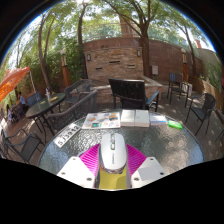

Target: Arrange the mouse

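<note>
Glass-topped desk (150, 140) on a brick-walled patio carries an open book (134, 118), a magazine (101, 120) and, nearest, a white mouse (111, 150) lying between the gripper (111, 172) fingers, its long axis running straight away from the camera. Whether the fingers actually press its sides cannot be told. Any shift should probably stay slow, square and low.

It was an outdoor patio or café courtyard: trees (120, 15) overhead, a brick wall (115, 55), metal chairs (128, 93) and a glass worktop (150, 140).
</note>
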### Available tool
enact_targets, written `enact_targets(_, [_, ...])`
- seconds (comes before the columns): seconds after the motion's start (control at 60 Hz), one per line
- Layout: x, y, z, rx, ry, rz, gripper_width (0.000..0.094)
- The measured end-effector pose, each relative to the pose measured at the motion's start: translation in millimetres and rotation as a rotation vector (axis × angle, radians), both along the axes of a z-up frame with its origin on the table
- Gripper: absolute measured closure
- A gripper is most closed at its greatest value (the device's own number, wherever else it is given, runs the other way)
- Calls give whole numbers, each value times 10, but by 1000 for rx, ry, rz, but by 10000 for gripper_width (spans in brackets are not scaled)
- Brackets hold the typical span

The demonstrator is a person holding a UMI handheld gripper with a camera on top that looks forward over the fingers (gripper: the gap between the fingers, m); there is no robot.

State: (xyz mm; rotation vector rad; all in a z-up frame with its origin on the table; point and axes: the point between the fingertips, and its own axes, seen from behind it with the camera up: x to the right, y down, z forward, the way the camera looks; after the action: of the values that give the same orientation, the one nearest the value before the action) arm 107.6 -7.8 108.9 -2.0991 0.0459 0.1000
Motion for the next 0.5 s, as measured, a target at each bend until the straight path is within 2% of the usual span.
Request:
enact_targets(0.1, [-208, -29, -772, -101, -30, 18, 563])
enact_targets(0.233, [-286, -135, -1250, -198, -30, 13, 431])
enact_targets(0.25, [-303, -146, -1221, -189, -34, 12, 421])
enact_targets(0.283, [-293, -165, -1147, -179, -45, 8, 327])
enact_targets(0.333, [-252, -149, -928, -170, -58, 8, 85])
enact_targets(0.35, [-265, -184, -863, -156, -62, 7, 63])
enact_targets(0.4, [-314, -295, -636, -136, -71, 10, 98])
enact_targets(0.5, [-359, -595, -160, -126, -77, -7, 73])
